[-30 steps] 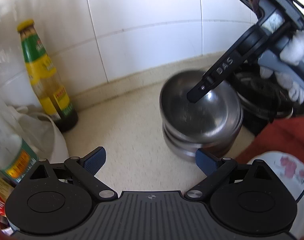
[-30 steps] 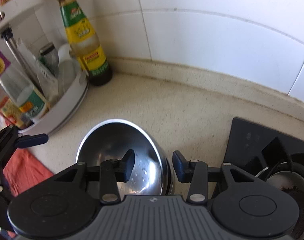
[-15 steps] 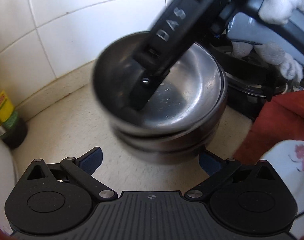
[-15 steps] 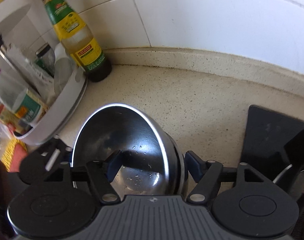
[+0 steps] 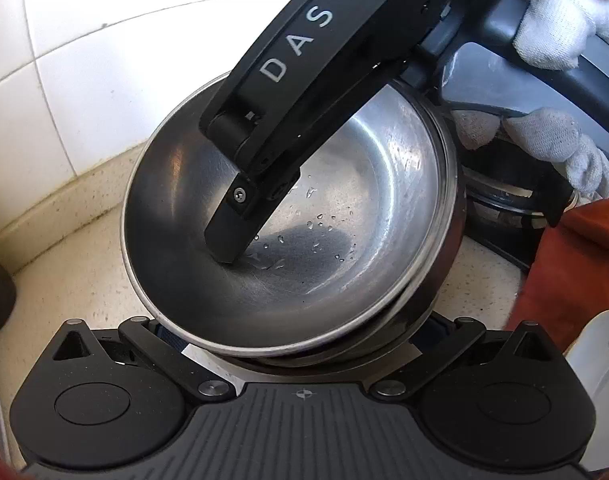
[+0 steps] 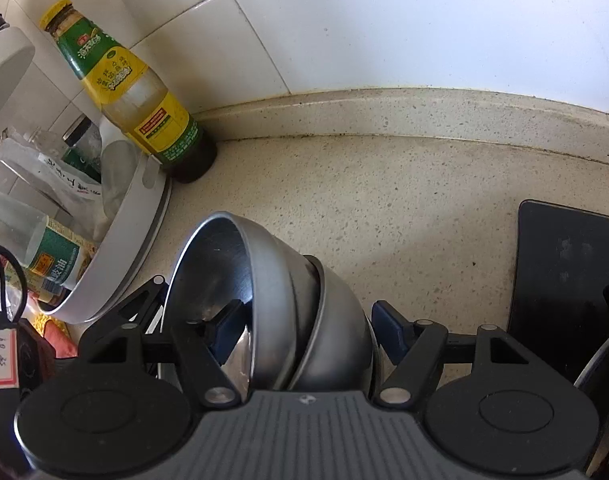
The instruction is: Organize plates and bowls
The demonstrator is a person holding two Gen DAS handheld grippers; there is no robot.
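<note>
The stack of steel bowls is now found tipped toward the left gripper, whereas a second ago it stood level on the counter; it lies near the counter's front, well short of the back edge. The left gripper has been brought up close, and its jaws are spread wide with the lower bowls between them (the fingertips are hidden under the rim, so contact cannot be confirmed). The right gripper has been opened further: one finger is set inside the top bowl, the other outside the stack, and whether the walls are pinched cannot be told. A two-handed lift of the whole stack is judged to be in preparation. Water drops remain in the top bowl. The speckled counter is backed by a white tiled wall; a sauce bottle stands at the back edge, a black hob at the right, and a floral plate on a red cloth.
</note>
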